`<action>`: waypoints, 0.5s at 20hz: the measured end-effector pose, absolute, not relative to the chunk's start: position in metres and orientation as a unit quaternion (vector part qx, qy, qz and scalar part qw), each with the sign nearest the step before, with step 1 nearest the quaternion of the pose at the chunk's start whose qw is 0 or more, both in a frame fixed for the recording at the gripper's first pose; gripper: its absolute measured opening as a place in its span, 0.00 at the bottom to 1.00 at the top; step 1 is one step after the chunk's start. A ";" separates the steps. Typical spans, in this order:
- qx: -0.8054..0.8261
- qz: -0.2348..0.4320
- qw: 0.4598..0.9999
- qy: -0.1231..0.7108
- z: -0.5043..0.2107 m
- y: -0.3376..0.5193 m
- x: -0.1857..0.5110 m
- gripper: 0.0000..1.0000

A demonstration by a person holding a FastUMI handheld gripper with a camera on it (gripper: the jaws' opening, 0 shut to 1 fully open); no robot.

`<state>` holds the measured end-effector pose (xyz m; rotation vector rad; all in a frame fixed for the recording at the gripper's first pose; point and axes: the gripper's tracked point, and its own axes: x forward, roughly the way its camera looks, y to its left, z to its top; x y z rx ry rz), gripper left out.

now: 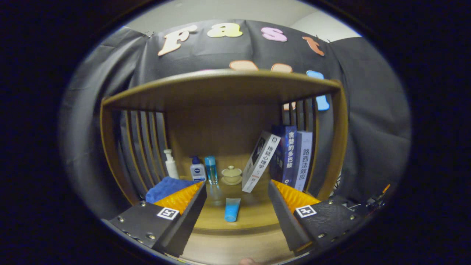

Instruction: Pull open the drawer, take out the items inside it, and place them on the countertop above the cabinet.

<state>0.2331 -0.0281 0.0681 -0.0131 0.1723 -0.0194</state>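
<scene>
The gripper faces a wooden shelf unit with slatted sides, and its two fingers stand wide apart with nothing between them. They grip nothing. In the gap, low in the middle of the frame, a blue tube lies flat on the wooden countertop, just ahead of the fingertips and touching neither. Further back, centre frame, a row stands against the rear panel: a white pump bottle by the left slats, then a white-and-blue bottle, then a clear blue bottle. Right of those sits a small cream lidded cup on its saucer; what is inside it is hidden by the lid. On the right of the bay three books stand, the white one tilted, leaning on the upright blue one. A blue cloth lies folded at lower left, partly behind the left finger. The drawer itself I cannot make out from here.
</scene>
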 end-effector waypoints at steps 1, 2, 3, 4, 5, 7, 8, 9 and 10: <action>0.001 -0.004 0.996 0.086 0.075 -0.027 0.221 0.99; 0.004 -0.002 0.996 0.090 0.080 -0.028 0.208 0.99; 0.005 -0.003 0.996 0.090 0.084 -0.030 0.196 0.99; 0.007 -0.005 0.996 0.092 0.087 -0.033 0.184 0.99; 0.010 -0.006 0.996 0.089 0.091 -0.034 0.171 0.99; 0.010 -0.002 0.996 0.087 0.092 -0.033 0.147 0.99; 0.009 -0.002 0.996 0.085 0.091 -0.033 0.135 0.99; 0.006 0.001 0.997 0.081 0.090 -0.031 0.124 0.99; 0.000 0.002 0.997 0.078 0.088 -0.029 0.112 0.99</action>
